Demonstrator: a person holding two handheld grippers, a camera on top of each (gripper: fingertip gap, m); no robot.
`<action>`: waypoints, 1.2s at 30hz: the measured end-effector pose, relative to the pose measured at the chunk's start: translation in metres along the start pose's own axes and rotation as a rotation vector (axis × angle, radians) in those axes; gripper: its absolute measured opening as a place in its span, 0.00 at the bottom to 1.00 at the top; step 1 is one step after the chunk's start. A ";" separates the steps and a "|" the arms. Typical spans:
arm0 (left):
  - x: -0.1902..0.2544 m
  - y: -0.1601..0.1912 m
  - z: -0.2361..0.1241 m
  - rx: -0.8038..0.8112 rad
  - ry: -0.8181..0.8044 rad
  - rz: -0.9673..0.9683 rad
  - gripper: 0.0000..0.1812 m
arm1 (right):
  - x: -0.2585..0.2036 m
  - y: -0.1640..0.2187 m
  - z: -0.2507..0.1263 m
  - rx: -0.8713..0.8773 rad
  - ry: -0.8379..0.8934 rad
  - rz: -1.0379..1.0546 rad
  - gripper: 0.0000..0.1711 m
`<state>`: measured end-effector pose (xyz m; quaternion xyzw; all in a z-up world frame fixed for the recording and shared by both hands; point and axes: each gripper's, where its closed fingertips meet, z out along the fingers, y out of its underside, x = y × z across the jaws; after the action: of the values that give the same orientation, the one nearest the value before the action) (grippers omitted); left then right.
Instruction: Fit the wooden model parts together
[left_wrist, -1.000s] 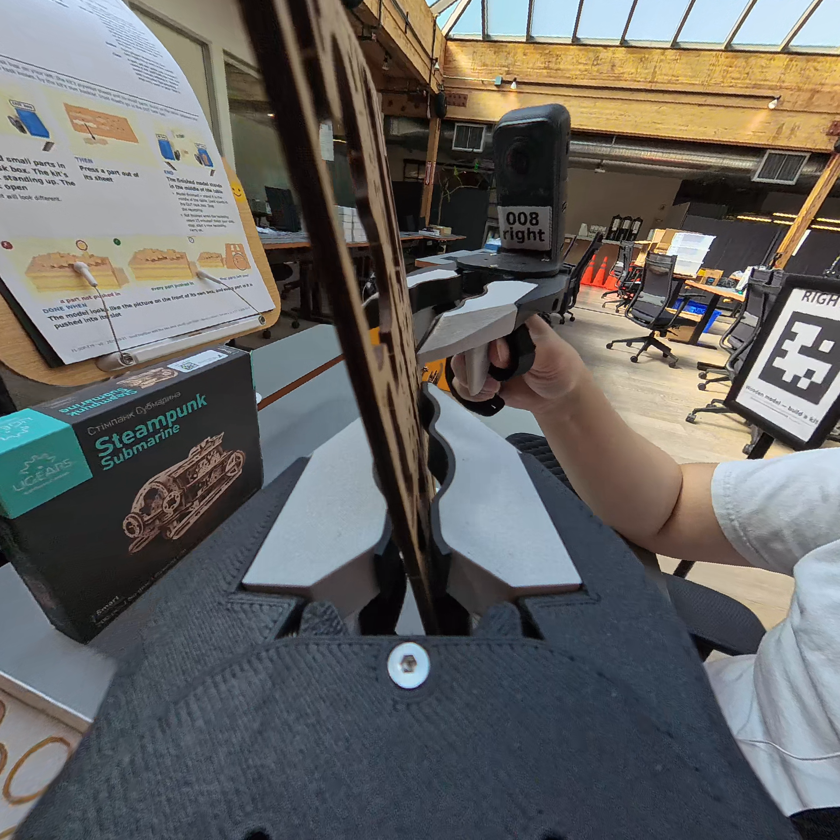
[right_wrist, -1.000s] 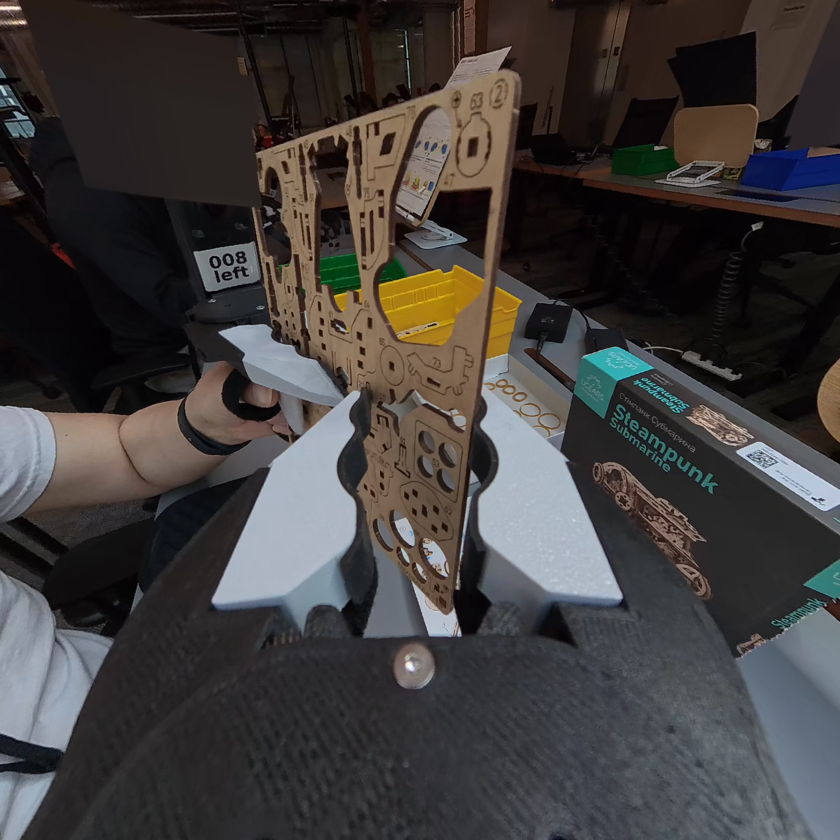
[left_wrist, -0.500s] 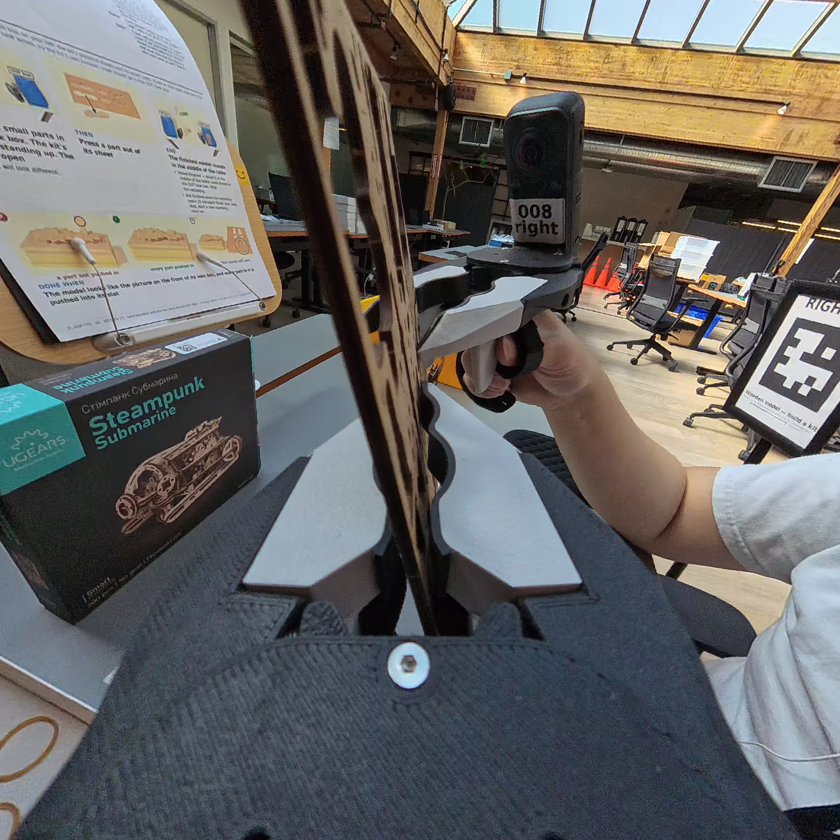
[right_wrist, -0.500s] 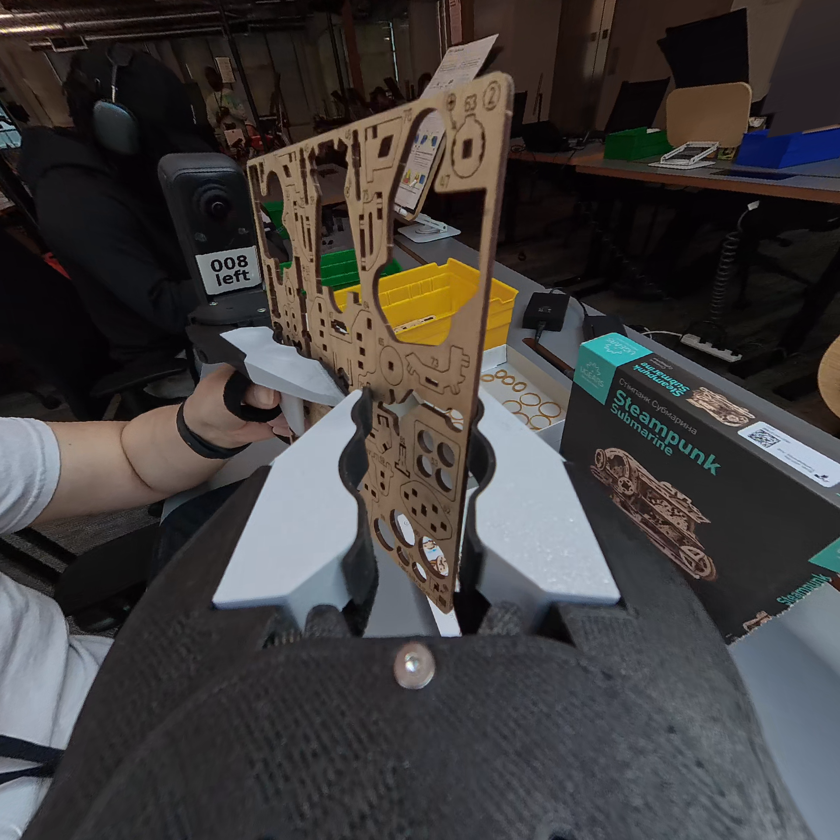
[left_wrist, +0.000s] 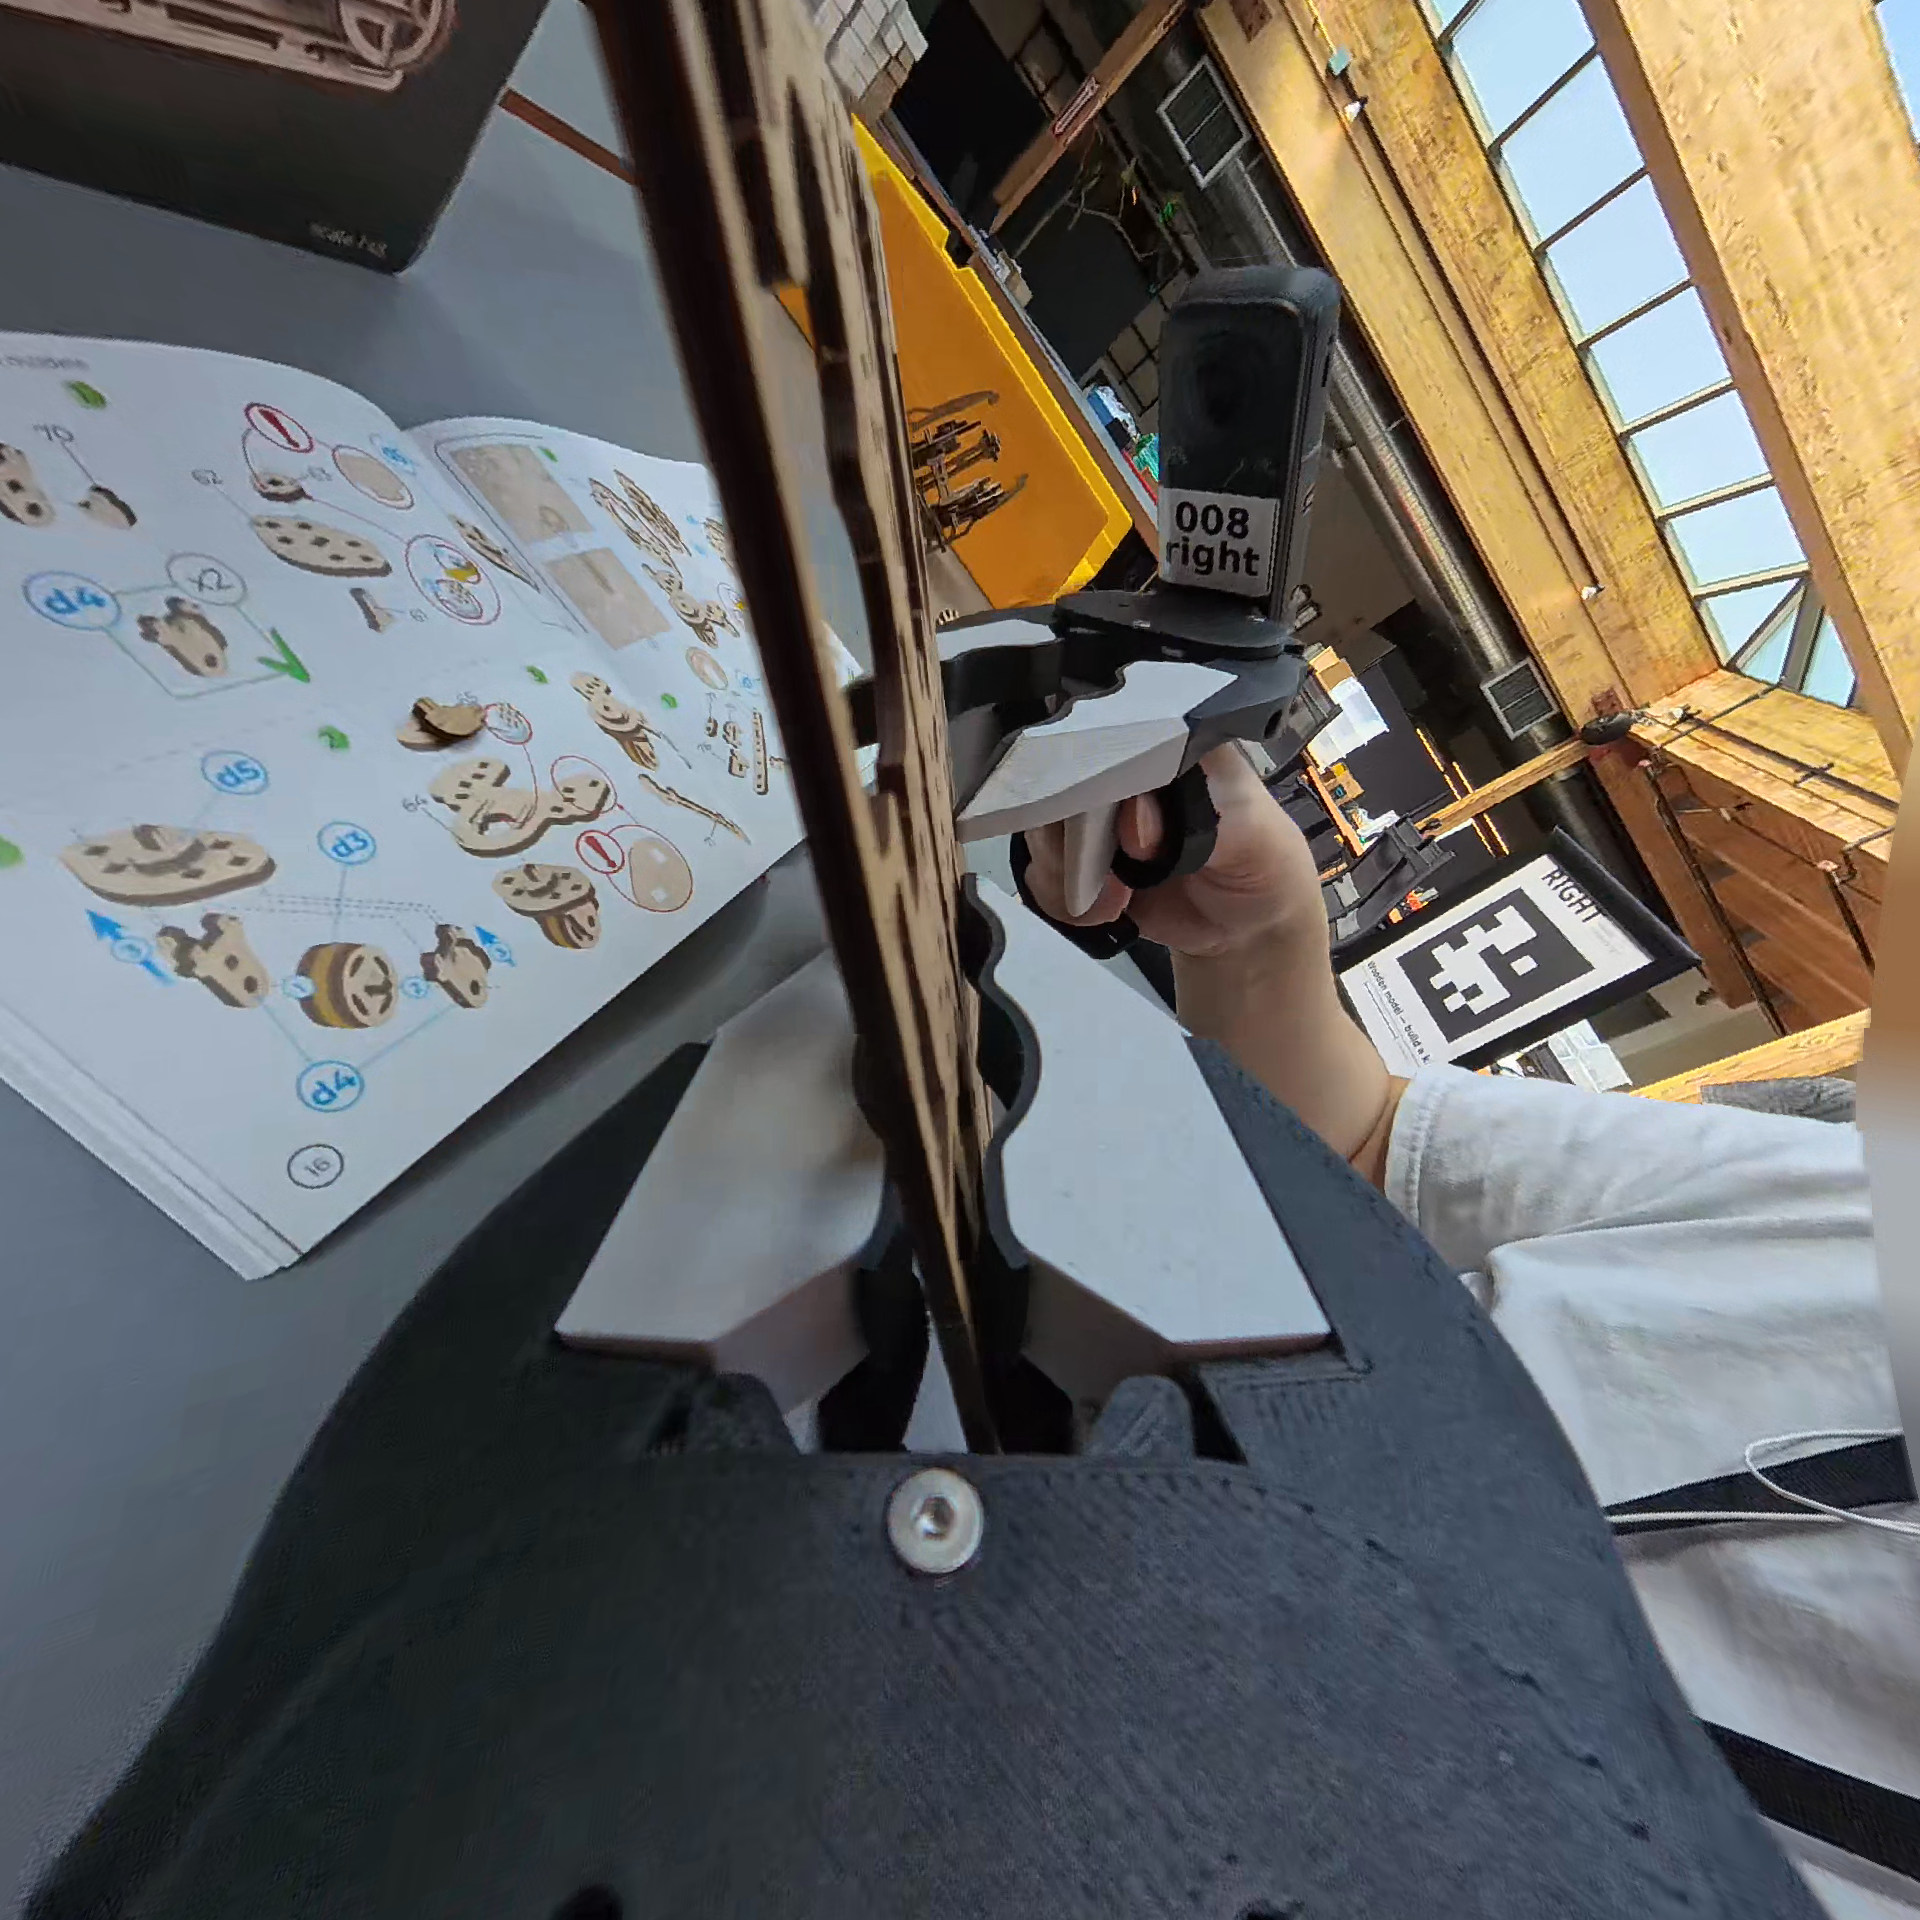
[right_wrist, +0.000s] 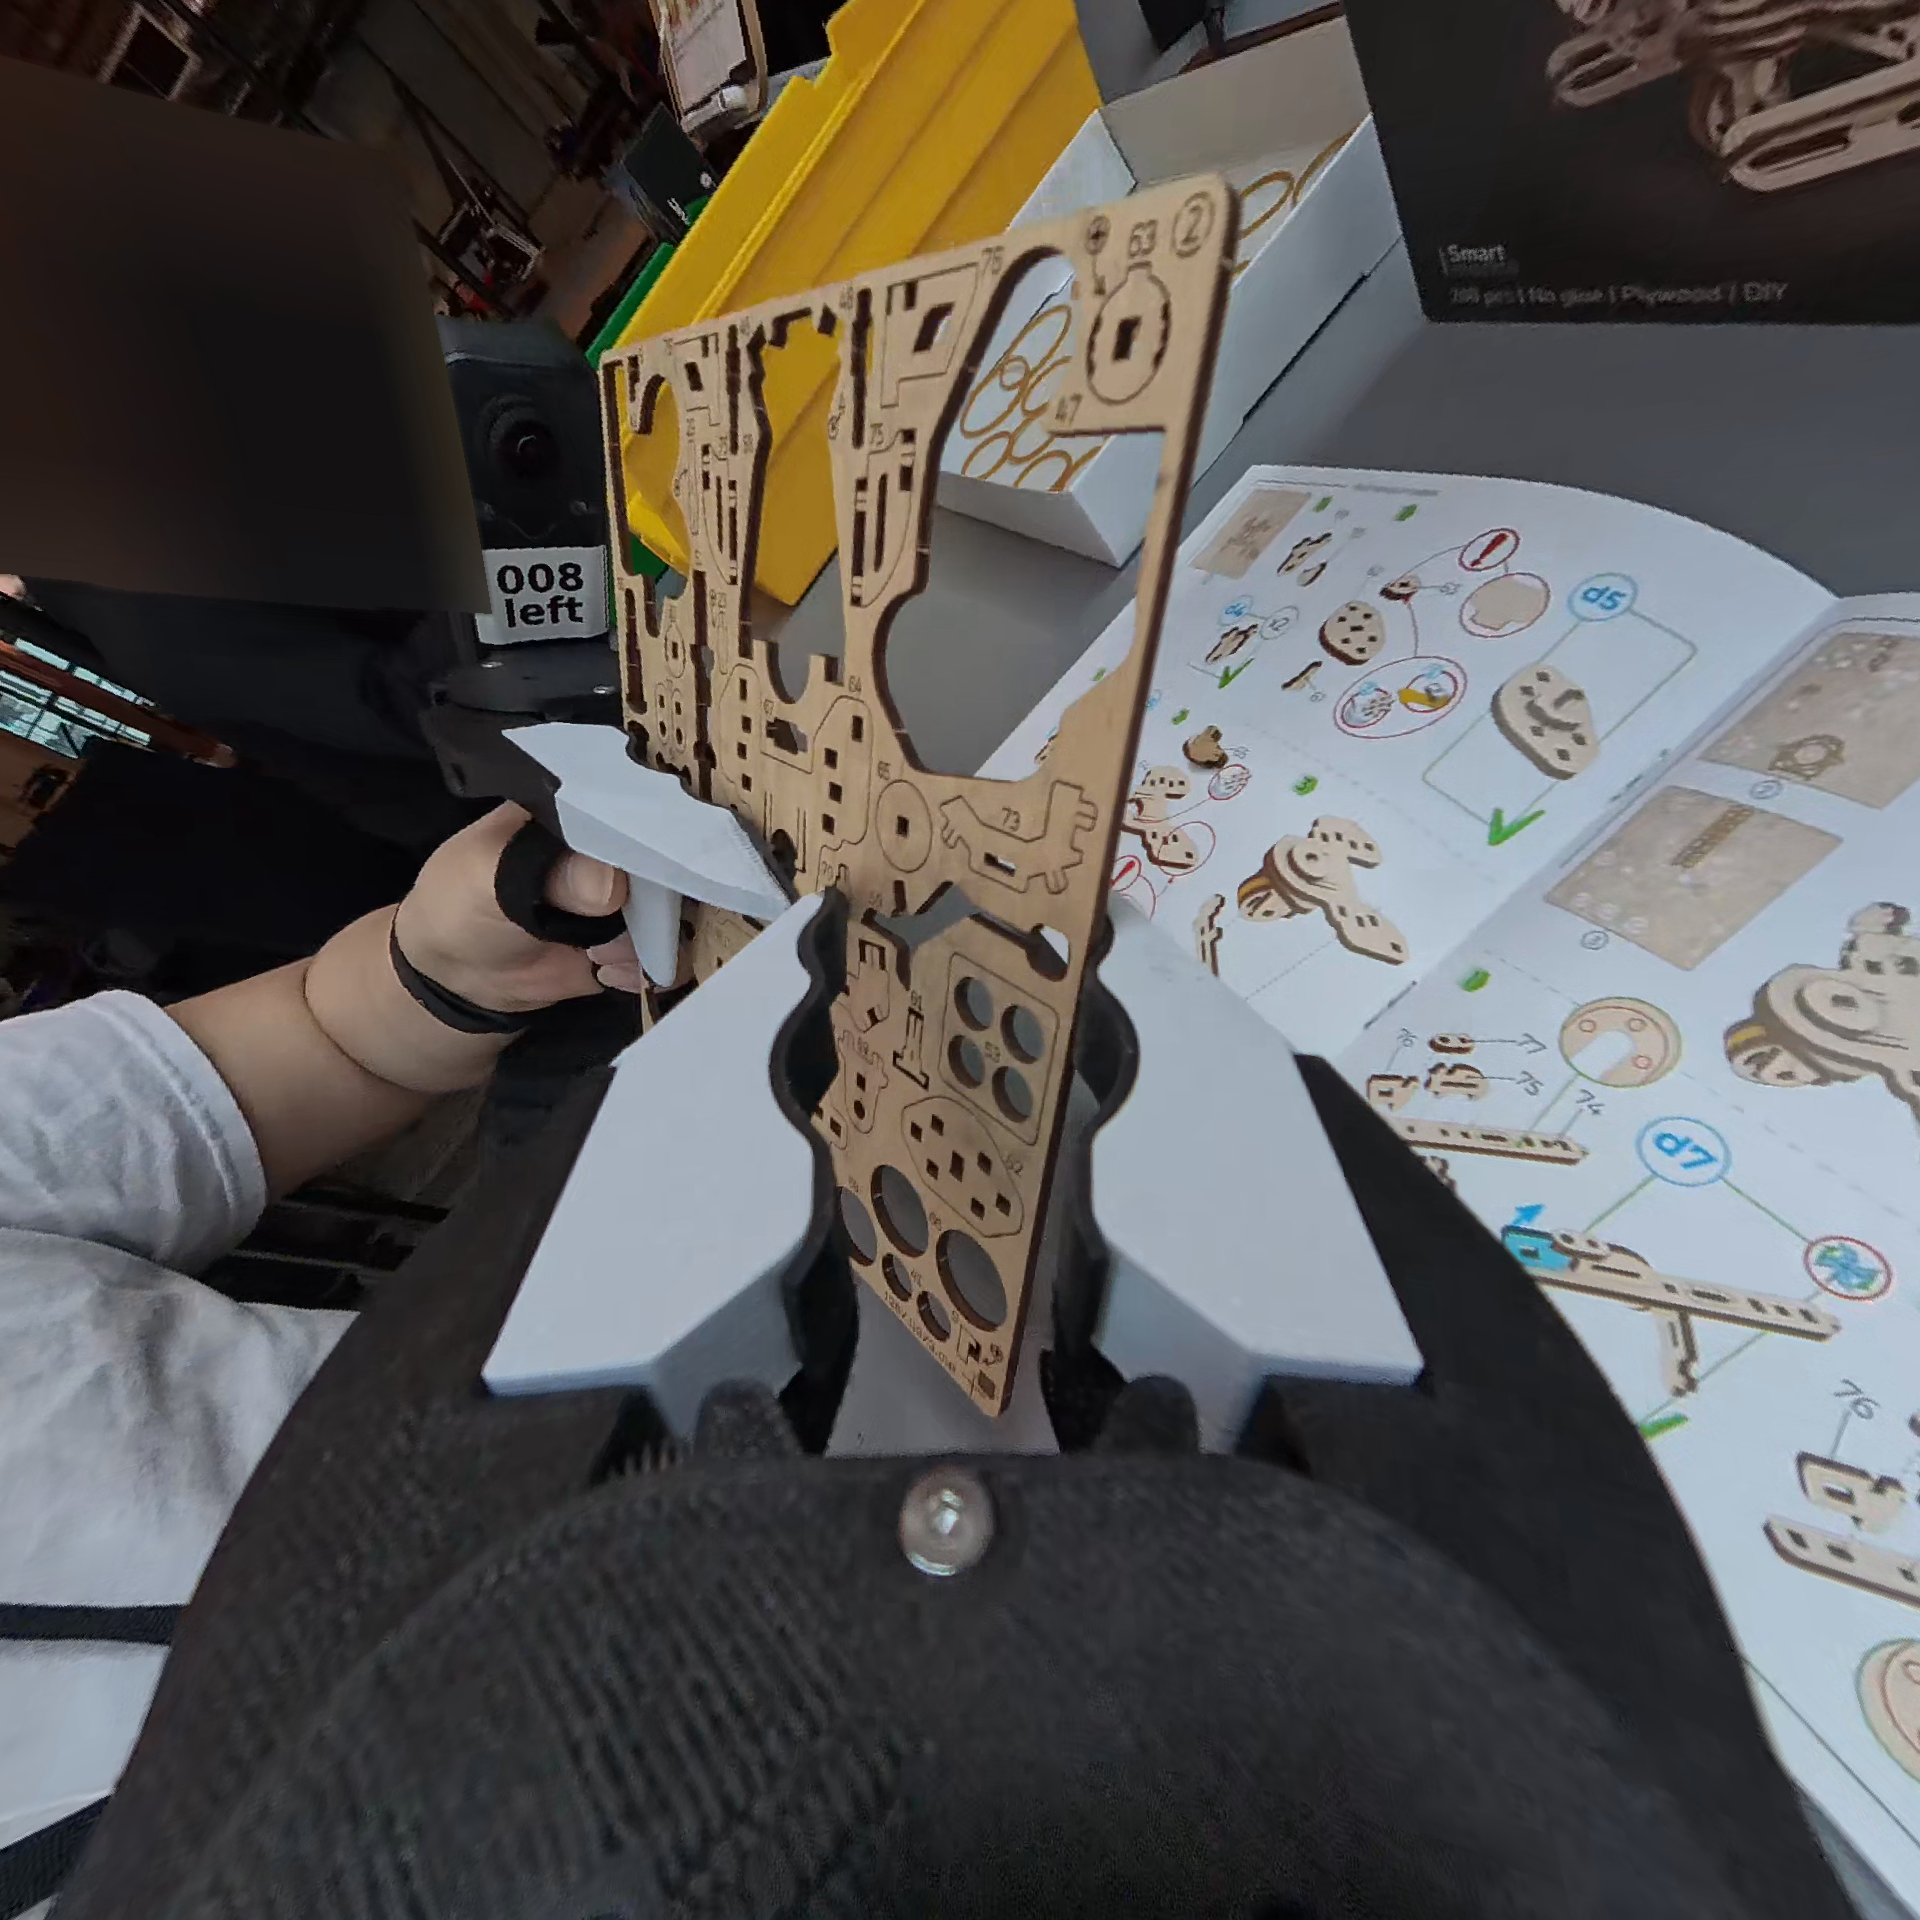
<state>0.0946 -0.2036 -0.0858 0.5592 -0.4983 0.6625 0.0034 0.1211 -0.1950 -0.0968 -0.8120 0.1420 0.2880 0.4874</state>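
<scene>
While the open instruction booklet (right_wrist: 1558, 831) lies flat on the grey table (left_wrist: 125, 1403) below both grippers, left gripper (left_wrist: 935, 1049) is clamped on the upright plywood parts sheet (right_wrist: 914, 748); right gripper (right_wrist: 951, 1039) straddles its lower edge, jaws apart, contact unclear.

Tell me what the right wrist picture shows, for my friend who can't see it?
A thin wooden parts sheet stands between the open fingers of the right gripper, while the left gripper pinches its far edge. Behind it, an open instruction booklet lies on the grey table.
</scene>
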 end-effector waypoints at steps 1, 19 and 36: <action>-0.001 0.000 -0.001 -0.002 -0.005 0.003 0.01 | 0.000 0.000 0.002 0.011 -0.012 0.020 0.24; -0.008 0.008 0.002 -0.018 -0.104 0.108 0.00 | 0.008 0.008 0.004 -0.038 0.013 0.001 0.25; -0.001 0.006 0.002 -0.012 -0.049 0.098 0.00 | 0.002 0.003 -0.001 -0.010 0.003 -0.038 0.24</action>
<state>0.0937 -0.2070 -0.0908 0.5501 -0.5291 0.6450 -0.0381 0.1217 -0.1968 -0.1001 -0.8174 0.1260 0.2781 0.4885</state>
